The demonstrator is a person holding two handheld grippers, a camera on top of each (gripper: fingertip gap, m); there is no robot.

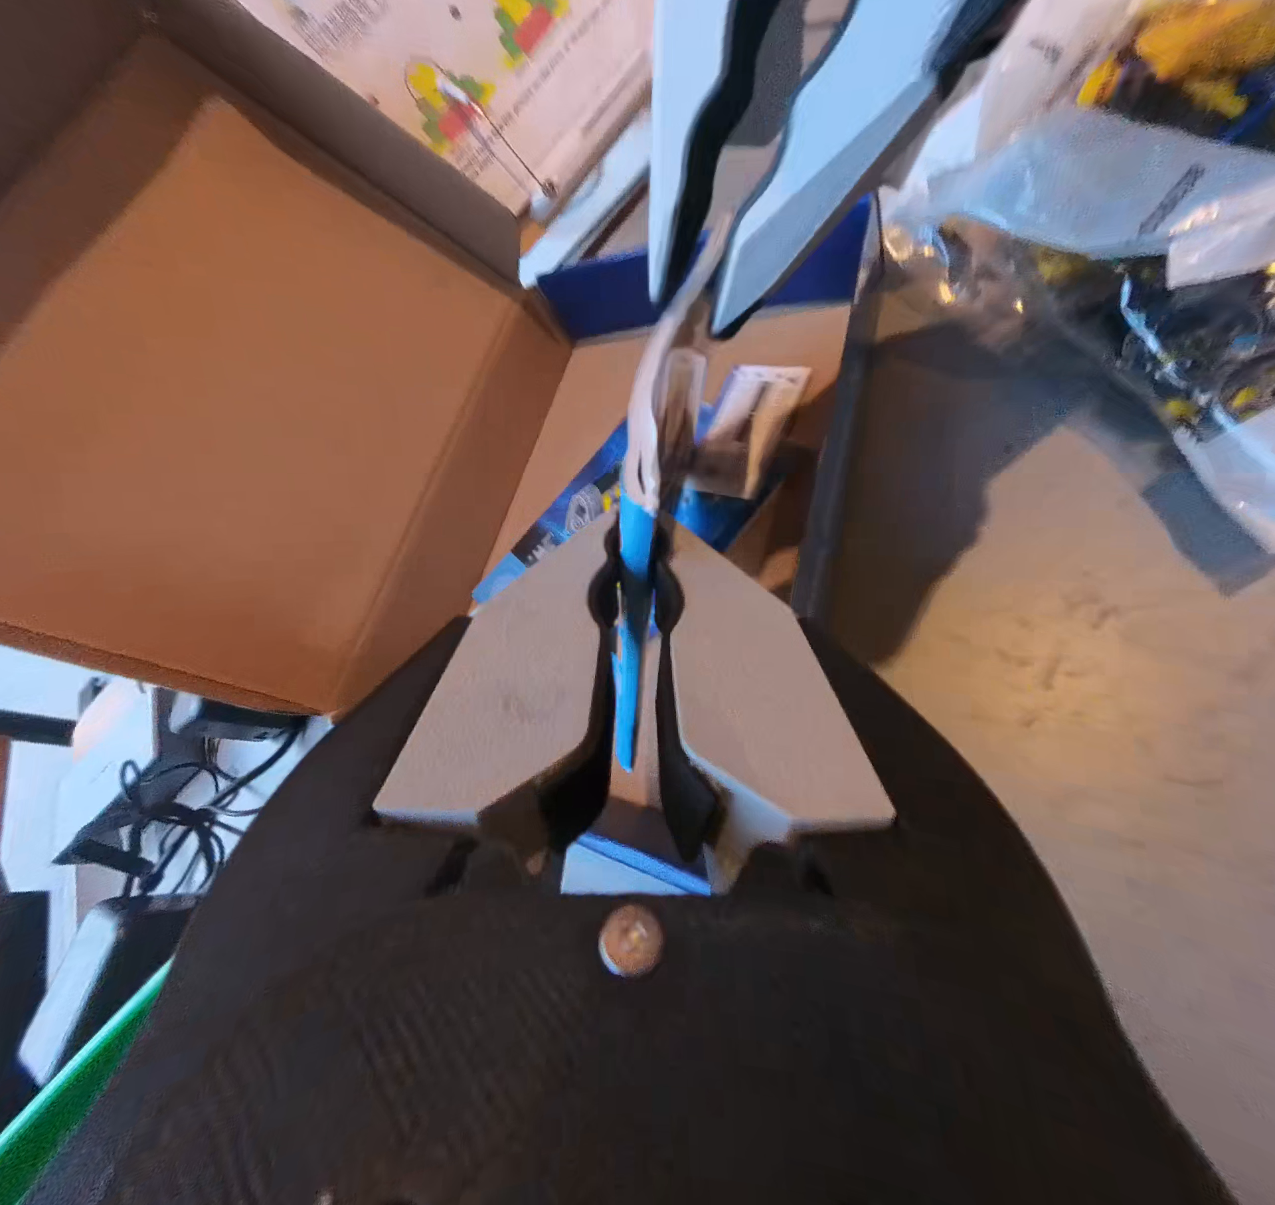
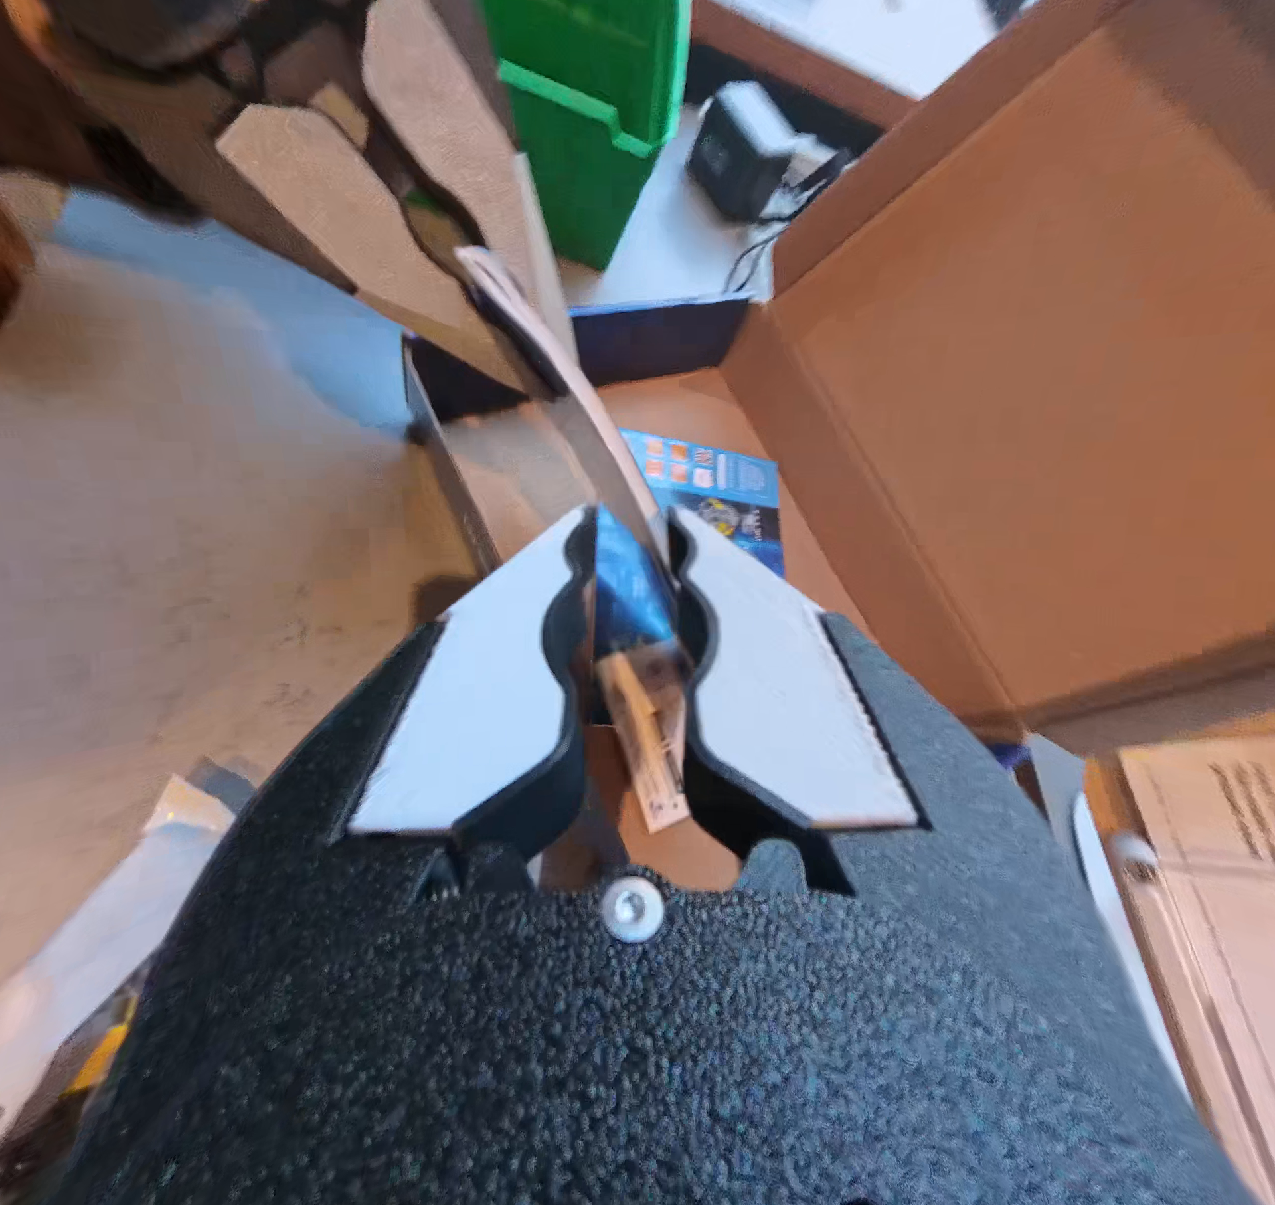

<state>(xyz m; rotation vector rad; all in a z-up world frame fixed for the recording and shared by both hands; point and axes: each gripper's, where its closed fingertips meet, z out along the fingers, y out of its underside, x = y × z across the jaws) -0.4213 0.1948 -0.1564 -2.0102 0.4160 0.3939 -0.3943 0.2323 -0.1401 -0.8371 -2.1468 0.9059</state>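
A thin booklet with a blue cover [image 1: 636, 571] hangs edge-on between my two grippers, above an open cardboard box [image 1: 241, 378]. My left gripper [image 1: 638, 530] is shut on its near end, both pads pressed to the cover. My right gripper [image 1: 693, 309] meets the booklet's white far end from above. In the right wrist view the right gripper [image 2: 631, 516] stands open. The booklet [image 2: 621, 571] splays in a V between its fingers, one leaf lying along each pad. The left gripper [image 2: 545, 385] clamps the other end at upper left.
A second blue leaflet [image 2: 731, 495] lies flat on the box floor. Clear bags of yellow bricks [image 1: 1138, 171] lie on the tabletop [image 1: 1069, 689] to the right. A green bin [image 2: 586, 102] and a black power adapter [image 2: 738, 150] stand beyond the box [image 2: 1000, 413]. Some 6 cm of space lies between my two pairs of fingers.
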